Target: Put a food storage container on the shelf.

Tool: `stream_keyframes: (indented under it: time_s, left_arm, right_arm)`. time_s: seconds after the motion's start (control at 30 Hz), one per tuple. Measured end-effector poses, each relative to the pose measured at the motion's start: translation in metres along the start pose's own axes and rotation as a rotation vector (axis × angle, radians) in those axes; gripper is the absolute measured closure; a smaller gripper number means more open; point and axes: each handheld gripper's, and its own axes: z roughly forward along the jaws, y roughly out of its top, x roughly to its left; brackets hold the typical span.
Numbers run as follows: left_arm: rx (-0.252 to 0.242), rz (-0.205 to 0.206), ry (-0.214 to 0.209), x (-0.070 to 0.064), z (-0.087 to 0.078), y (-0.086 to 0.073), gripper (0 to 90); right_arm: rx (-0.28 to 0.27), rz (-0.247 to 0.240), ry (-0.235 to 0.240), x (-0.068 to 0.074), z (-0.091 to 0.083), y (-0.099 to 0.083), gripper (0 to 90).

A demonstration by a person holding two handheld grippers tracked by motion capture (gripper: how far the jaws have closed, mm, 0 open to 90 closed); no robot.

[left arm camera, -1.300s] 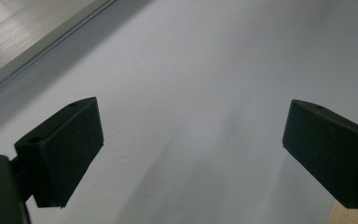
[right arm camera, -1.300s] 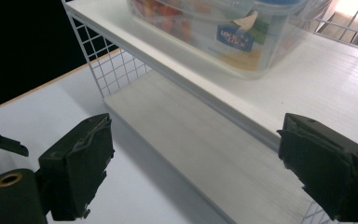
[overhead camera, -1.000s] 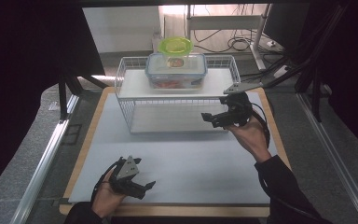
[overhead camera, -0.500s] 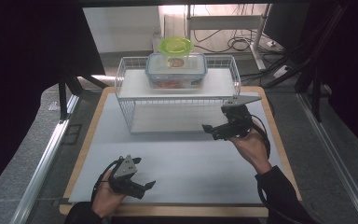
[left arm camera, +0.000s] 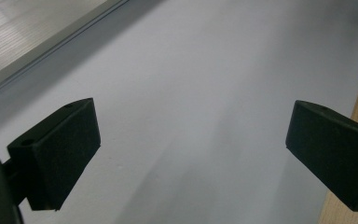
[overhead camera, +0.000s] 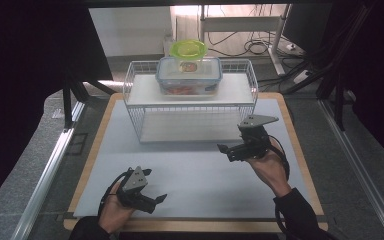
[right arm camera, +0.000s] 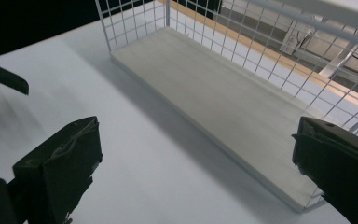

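Your 2 grippers hold nothing, jaws spread wide. The left gripper [overhead camera: 152,197] rests low near the mat's front edge; the right gripper [overhead camera: 235,150] hangs near the wire rack [overhead camera: 139,120] — likely placed to reach the lidded food box [overhead camera: 189,75] on its top shelf.

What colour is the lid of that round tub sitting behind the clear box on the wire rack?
The lid is bright yellow-green, clearest in the high view.

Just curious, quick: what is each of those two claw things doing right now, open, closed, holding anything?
Left gripper: jaws open, holding nothing.
Right gripper: jaws open, holding nothing.
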Motion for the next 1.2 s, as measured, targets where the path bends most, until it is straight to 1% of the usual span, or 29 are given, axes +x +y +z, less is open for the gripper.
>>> stream_keyframes:
  time_s: [0.17, 0.33, 0.53, 0.93, 1.2]
  left_arm:
    - [0.004, 0.005, 0.001, -0.001, 0.001, 0.000, 2.8]
    - [0.004, 0.007, 0.001, -0.001, 0.001, 0.000, 2.8]
    - [0.000, 0.005, 0.000, -0.001, 0.000, 0.000, 2.8]
    - [0.000, 0.003, -0.001, -0.001, 0.000, 0.000, 2.7]
    - [0.002, 0.007, 0.001, -0.001, 0.001, 0.000, 2.8]
  right_arm:
    - [-0.001, 0.004, 0.010, 0.003, 0.002, -0.015, 0.0]
    - [0.020, 0.013, 0.018, 0.005, 0.005, -0.031, 0.0]
    - [0.027, 0.029, 0.016, 0.008, 0.002, -0.045, 0.0]
    - [0.041, 0.018, -0.002, 0.019, -0.006, -0.066, 0.0]
    - [0.046, 0.029, -0.019, 0.024, -0.012, -0.080, 0.0]
